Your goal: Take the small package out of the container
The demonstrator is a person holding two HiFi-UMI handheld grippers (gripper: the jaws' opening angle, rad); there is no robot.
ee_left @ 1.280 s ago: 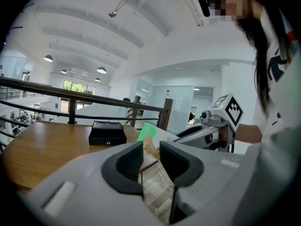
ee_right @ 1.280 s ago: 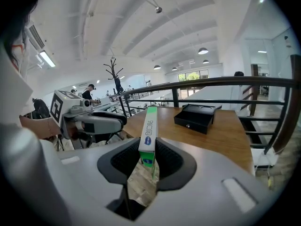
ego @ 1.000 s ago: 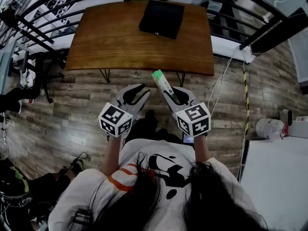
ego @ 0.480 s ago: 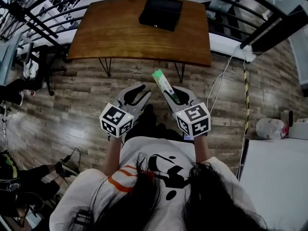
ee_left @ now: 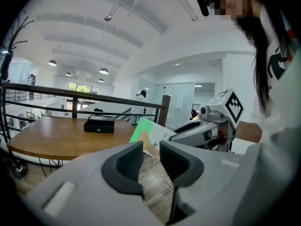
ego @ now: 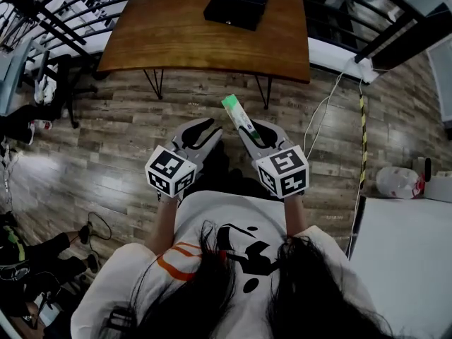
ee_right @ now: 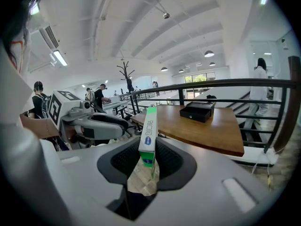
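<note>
Over plank floor (ego: 127, 140), right tool (ee_right: 146, 155) clamps small package (ee_right: 148, 128).

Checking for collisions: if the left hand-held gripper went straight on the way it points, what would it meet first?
Probably the small package in the right hand-held gripper, crossing just ahead; depth is unclear.

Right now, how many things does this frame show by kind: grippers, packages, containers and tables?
Grippers: 2, the left gripper with empty jaws, the right gripper with jaws clamped on the package
Small package, green and white: 1
Black container: 1
Wooden table: 1
Total: 5
</note>
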